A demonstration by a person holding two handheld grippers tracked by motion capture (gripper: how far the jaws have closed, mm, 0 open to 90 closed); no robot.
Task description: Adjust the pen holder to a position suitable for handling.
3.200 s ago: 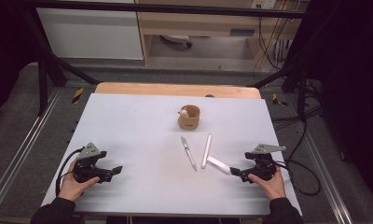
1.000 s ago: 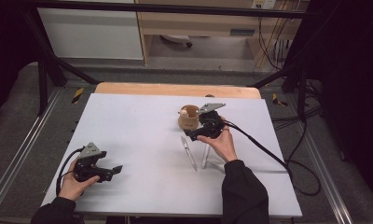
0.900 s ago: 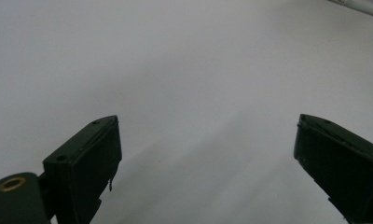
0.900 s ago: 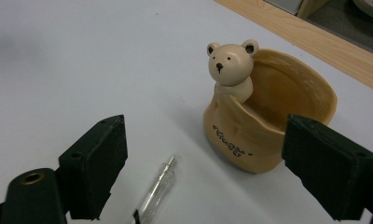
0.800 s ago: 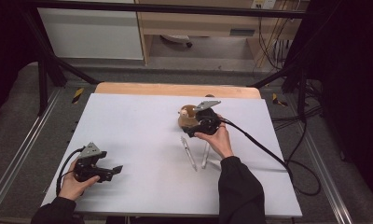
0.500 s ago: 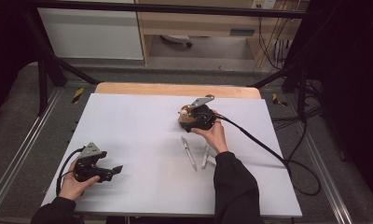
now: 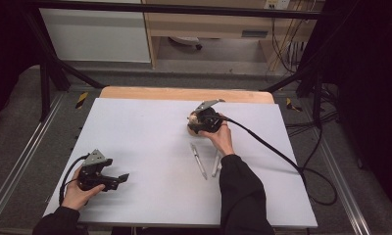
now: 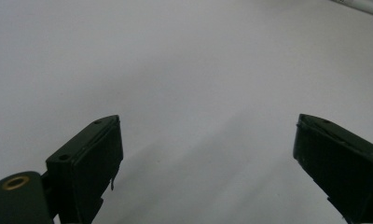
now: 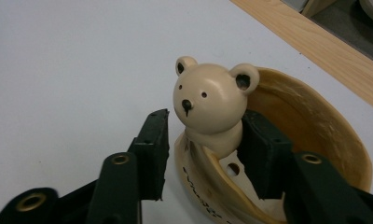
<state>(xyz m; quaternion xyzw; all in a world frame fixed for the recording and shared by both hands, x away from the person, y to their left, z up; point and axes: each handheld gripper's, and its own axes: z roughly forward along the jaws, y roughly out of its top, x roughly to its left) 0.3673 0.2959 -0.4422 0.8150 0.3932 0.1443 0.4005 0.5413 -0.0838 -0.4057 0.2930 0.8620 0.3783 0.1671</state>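
The right tool (image 9: 203, 154) straddles the wall of a wooden pen cup (image 9: 310, 140) at the far middle of the surface (image 7: 145, 147), one jaw outside, one inside, beside the bear head (image 9: 212, 100) on its rim. Its jaws have just been closing and sit narrowed around that wall, likely to lift or steady the cup; whether the pads press yet I cannot tell. Two pens (image 7: 199, 159) lie just nearer, probably meant for it. The left tool (image 7: 103, 177) rests spread wide and empty near the front edge, seemingly waiting. Dark lettering runs down the cup's side, too cut off to read
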